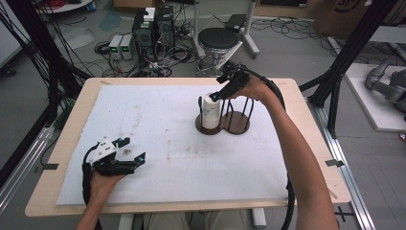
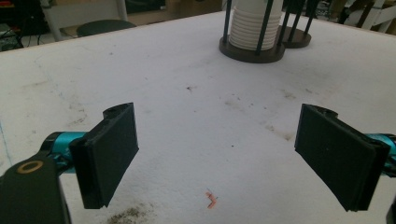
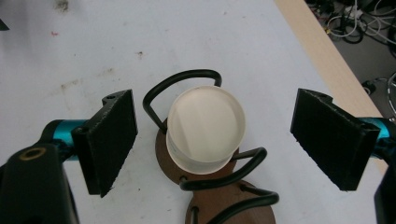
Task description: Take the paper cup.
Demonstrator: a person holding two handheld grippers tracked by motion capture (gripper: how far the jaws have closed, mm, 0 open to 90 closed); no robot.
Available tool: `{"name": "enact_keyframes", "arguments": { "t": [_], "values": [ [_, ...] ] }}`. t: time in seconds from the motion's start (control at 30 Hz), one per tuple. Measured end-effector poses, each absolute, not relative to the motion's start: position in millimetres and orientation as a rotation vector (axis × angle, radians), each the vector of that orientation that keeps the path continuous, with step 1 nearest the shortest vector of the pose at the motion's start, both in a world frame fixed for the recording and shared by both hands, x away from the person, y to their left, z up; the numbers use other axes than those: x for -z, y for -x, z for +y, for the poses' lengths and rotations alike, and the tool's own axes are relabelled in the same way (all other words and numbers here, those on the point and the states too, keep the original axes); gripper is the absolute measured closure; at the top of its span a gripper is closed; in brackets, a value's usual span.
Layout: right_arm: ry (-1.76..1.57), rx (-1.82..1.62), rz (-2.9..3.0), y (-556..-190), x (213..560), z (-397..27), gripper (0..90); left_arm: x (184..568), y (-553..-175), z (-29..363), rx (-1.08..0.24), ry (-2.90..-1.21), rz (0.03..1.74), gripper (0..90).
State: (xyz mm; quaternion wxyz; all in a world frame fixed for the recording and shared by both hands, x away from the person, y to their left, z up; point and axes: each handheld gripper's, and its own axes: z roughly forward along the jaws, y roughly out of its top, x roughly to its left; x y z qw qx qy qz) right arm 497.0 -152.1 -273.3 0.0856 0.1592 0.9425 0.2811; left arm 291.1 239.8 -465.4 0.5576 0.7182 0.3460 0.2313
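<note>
White mat [image 1: 167, 143] lies open; right claw [image 3: 215, 140] brackets cup stack [image 3: 205, 128].

My high view looks forward and down over the whole table [image 1: 72, 103]; my left gripper view skims it low, my right gripper view looks steeply down, both sharing the cup rack [image 2: 252, 49]

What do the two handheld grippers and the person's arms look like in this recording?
Both the left gripper and the right gripper are black, with flat rectangular black jaws on teal mounts. The left one carries a pale grey plate on top, and a brass-coloured ring shows near its left jaw in its own view. A thick black cable trails back from each. Both forearms are bare, with no sleeves or gloves in view.
</note>
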Motion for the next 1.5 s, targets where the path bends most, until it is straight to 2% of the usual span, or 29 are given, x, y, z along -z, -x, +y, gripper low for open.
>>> {"name": "enact_keyframes", "arguments": {
  "t": [0.83,0.93,1.17,1.2,1.5],
  "values": [
    [-0.501,-0.729,2.881,-504,306,-140,16.5,465,-291,238,-0.549,-1.706,0.819,13.2],
    [-0.516,-0.722,2.885,-504,307,-141,23.1,465,-291,238,-0.548,-1.707,0.820,13.2],
    [-0.521,-0.716,2.886,-505,306,-142,30.9,465,-291,238,-0.550,-1.710,0.819,13.2],
    [-0.525,-0.701,2.892,-505,305,-142,36.5,465,-291,238,-0.551,-1.710,0.819,13.2],
    [-0.517,-0.708,2.897,-504,305,-142,37.5,465,-291,238,-0.552,-1.713,0.818,13.2]
  ]
}}
